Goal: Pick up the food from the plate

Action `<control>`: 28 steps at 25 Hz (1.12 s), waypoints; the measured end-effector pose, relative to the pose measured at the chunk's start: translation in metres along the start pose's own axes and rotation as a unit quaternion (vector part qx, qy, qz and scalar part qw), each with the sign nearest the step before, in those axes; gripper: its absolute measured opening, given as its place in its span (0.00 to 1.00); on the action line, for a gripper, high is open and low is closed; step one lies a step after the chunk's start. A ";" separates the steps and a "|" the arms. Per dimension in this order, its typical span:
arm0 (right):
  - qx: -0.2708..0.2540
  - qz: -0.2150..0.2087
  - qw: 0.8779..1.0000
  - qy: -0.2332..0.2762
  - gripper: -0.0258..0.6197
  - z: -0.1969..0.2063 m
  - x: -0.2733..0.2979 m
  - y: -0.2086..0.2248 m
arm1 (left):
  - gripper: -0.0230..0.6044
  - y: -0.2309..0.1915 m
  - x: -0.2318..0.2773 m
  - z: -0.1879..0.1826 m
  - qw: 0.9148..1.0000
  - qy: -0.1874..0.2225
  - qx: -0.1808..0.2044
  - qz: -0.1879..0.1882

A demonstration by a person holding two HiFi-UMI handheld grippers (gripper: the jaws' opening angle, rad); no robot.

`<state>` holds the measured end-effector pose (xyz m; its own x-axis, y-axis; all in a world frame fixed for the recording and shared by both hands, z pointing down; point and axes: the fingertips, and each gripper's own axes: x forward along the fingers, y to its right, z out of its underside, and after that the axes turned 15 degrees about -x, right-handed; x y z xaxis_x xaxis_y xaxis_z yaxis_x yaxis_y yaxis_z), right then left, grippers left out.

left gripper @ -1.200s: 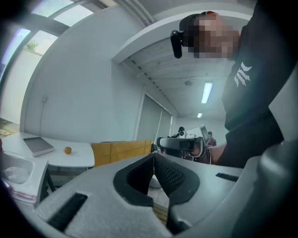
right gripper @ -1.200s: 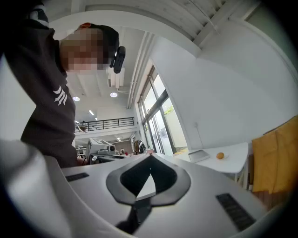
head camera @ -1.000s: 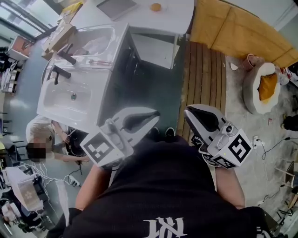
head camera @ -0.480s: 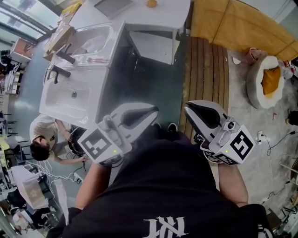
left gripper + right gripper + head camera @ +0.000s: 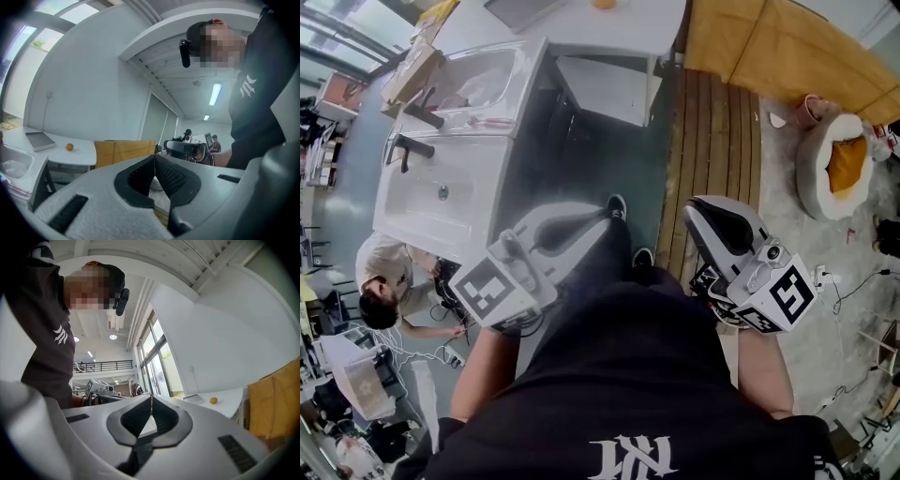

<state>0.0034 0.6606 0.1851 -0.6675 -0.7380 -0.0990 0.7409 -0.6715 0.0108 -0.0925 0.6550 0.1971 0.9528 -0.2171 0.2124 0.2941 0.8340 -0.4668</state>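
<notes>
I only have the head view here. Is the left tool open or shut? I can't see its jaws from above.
Observer: Shut. The left tool has its jaws tip to tip, nothing between them.
Operator: And the right one?
Observer: The right tool is shut too, empty.
Operator: Is the food on a plate?
Observer: Yes, the orange food sits on a small plate on the white table.

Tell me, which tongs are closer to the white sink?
Left. The left tongs are held just off the right edge of the white sink. The right tongs are farther to the right, over the wooden boards.
</notes>
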 end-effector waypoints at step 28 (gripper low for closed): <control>-0.018 0.034 0.995 -0.093 0.04 0.032 0.244 0.225 | 0.04 -0.306 0.065 -0.137 0.994 0.051 -0.089 0.043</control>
<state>0.0051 0.3275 0.1952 -0.6153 -0.7834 0.0874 0.7849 -0.6192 -0.0243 -0.1103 0.3156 0.2360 0.9750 -0.2068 0.0819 0.2118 0.7511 -0.6253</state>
